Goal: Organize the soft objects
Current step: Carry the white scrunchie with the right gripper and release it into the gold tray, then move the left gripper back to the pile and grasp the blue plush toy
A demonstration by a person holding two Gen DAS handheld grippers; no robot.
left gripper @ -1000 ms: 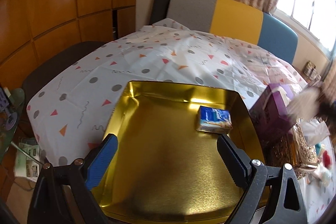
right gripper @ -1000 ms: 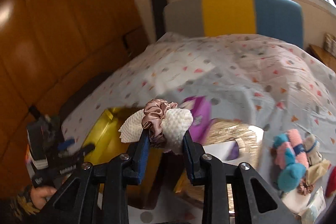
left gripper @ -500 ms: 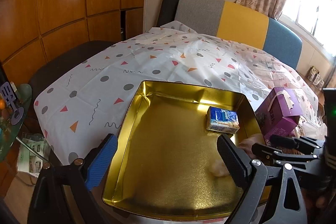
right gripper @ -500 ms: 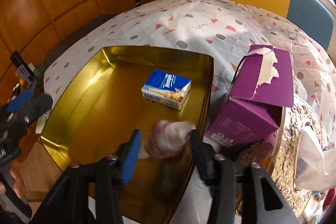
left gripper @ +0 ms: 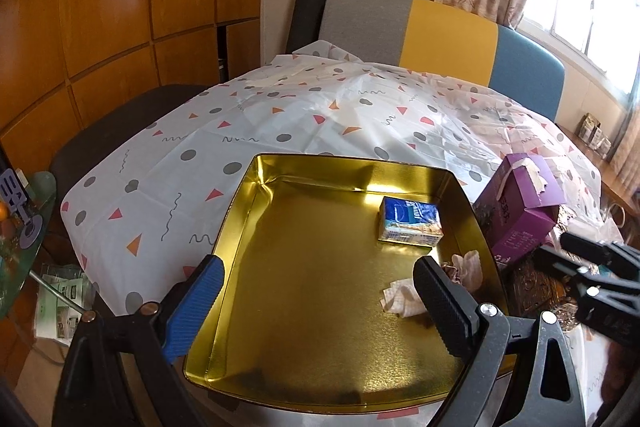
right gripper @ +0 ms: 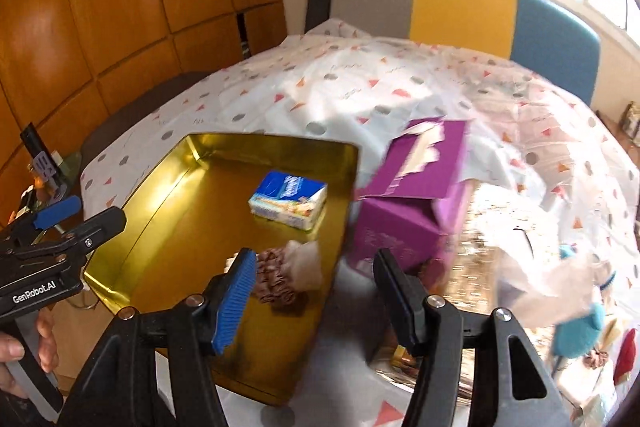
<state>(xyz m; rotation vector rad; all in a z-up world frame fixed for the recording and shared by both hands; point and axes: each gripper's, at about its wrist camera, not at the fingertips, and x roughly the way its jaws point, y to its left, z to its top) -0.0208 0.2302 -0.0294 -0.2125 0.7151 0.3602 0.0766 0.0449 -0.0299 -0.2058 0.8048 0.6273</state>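
a pink satin scrunchie wrapped in white mesh cloth (right gripper: 290,277) and a blue tissue packet (right gripper: 288,199) are seen lying in the shallow gold metal tray (left gripper: 240,211). the left gripper (left gripper: 316,307) and right gripper (right gripper: 316,291) are both held with jaws apart and empty. blue and pink knitted soft items (right gripper: 580,331), blurred at the table's right, are judged left to sort.

The tray (left gripper: 256,211) is glossy gold metal, mirror-smooth. A satiny pink scrunchie (right gripper: 276,277) and waffle-textured white cloth (left gripper: 402,301) lie in it beside a shiny plastic-wrapped tissue pack (left gripper: 410,227). The tablecloth (left gripper: 280,115) looks like slick plastic; the purple box (left gripper: 524,211) matt card; the wall (left gripper: 100,7) polished wood
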